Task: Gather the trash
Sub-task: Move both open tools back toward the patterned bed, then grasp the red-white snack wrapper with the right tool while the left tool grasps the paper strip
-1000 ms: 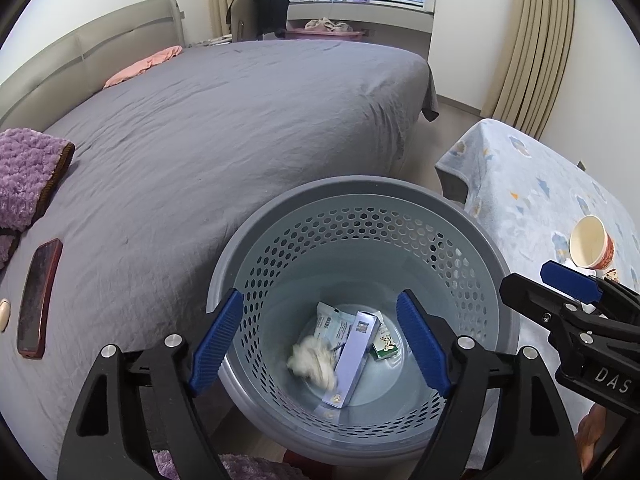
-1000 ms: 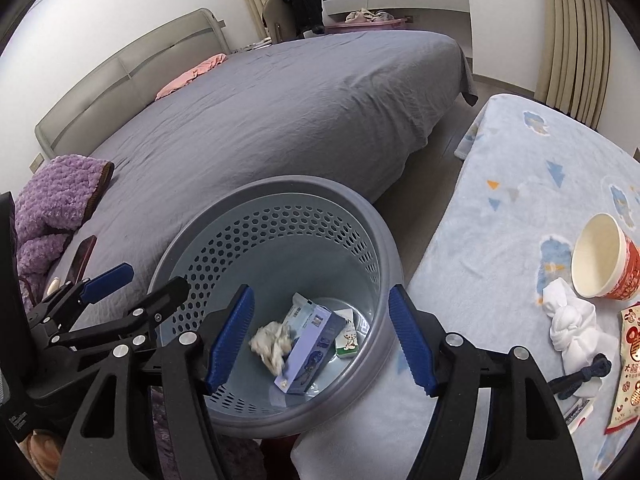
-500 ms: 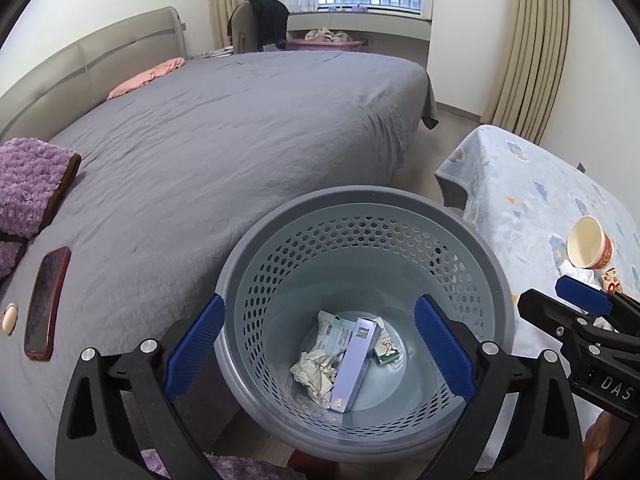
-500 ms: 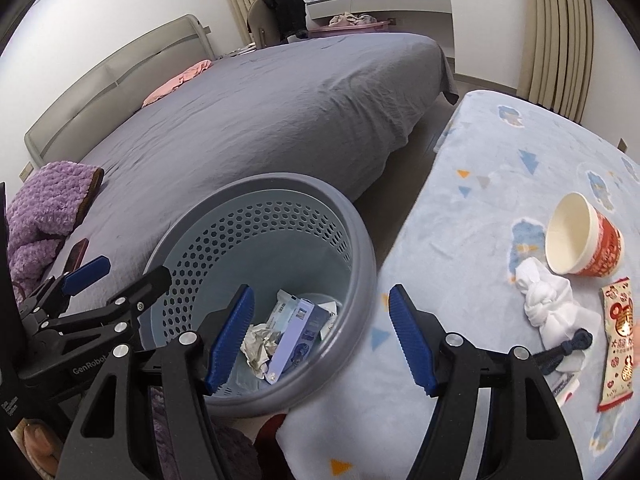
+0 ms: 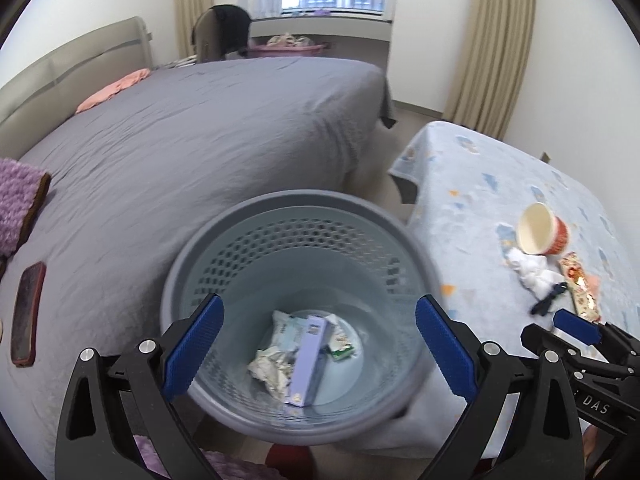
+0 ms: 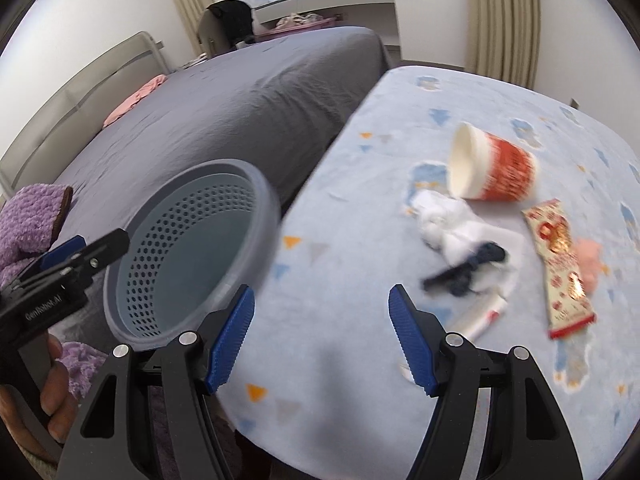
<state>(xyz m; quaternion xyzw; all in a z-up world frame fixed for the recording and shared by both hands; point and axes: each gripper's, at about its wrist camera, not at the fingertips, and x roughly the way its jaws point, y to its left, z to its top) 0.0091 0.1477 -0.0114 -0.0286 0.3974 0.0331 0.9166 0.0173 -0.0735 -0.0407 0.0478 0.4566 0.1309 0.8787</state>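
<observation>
A grey perforated trash basket (image 5: 200, 256) stands between the bed and the table; it also shows in the right wrist view (image 6: 256, 184). Inside lie a crumpled paper (image 5: 270, 366), a lilac box (image 5: 308, 360) and small wrappers. My left gripper (image 5: 318, 350) is open and empty above the basket. My right gripper (image 6: 322, 340) is open and empty over the table's near edge. On the table lie a tipped red paper cup (image 6: 492, 170), a white tissue wad (image 6: 444, 226), a dark object (image 6: 468, 266), a red snack wrapper (image 6: 560, 264) and a white tube (image 6: 478, 320).
A table with a light blue patterned cloth (image 6: 360, 160) stands right of the basket. A grey bed (image 5: 180, 140) fills the left, with a phone (image 5: 26, 312) and a purple cushion (image 5: 16, 200) on it. Curtains (image 5: 492, 44) hang at the back.
My right gripper has swung right from over the basket to over the table, toward the trash there. My left gripper has drawn back a little and opened wider. The crumpled paper has settled in the basket.
</observation>
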